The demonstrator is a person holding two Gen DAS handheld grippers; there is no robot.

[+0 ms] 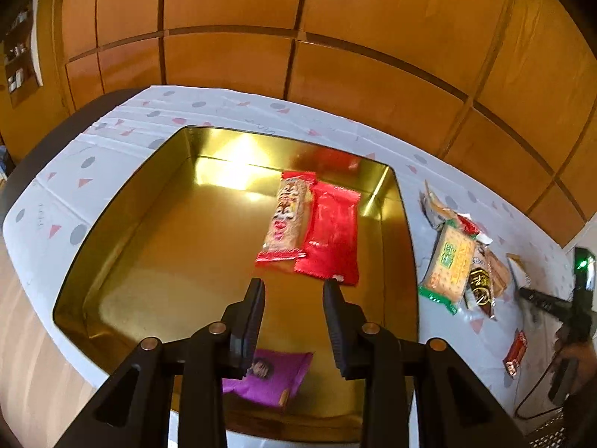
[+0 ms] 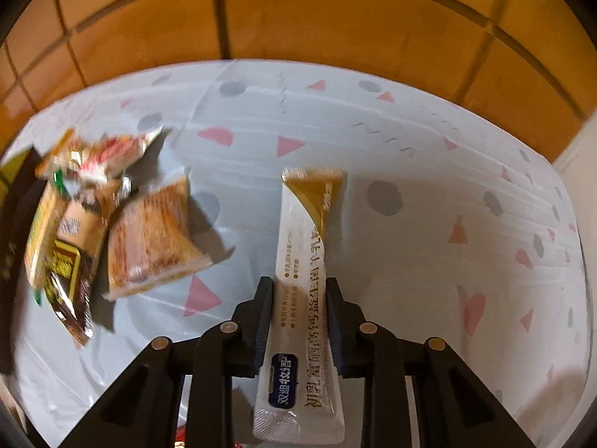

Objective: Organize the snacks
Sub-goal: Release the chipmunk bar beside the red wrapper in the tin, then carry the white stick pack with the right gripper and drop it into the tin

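A: State the condition of the left gripper (image 1: 294,286).

B: Its two fingers stand apart with nothing between them. It hangs over the gold tin (image 1: 405,261), above the near half of the tin floor.

A: Contents of the tin?

B: Three packets. A biscuit packet with red ends (image 1: 286,222) lies toward the far right of the floor, and a plain red packet (image 1: 332,233) lies just beside it on the right, the two touching or slightly overlapping along their long edges. A purple packet (image 1: 274,375) lies at the near edge, partly hidden under the left finger.

A: State the condition of the right gripper (image 2: 300,287).

B: The fingers are closed against both long edges of a white stick sachet with a gold tip (image 2: 304,261). The sachet runs lengthwise between the fingers, gold tip pointing away from the camera, and is raised above the patterned tablecloth (image 2: 429,261), casting a shadow on it.

A: Remaining snacks?

B: A loose pile lies on the cloth just right of the tin. In the left wrist view a green-edged cracker packet (image 1: 449,265) is nearest the tin, with a dark brown packet (image 1: 481,285) beside it. In the right wrist view an orange-brown packet (image 2: 153,237) sits at the pile's right side. A small red packet (image 1: 516,352) lies apart, nearer the camera.
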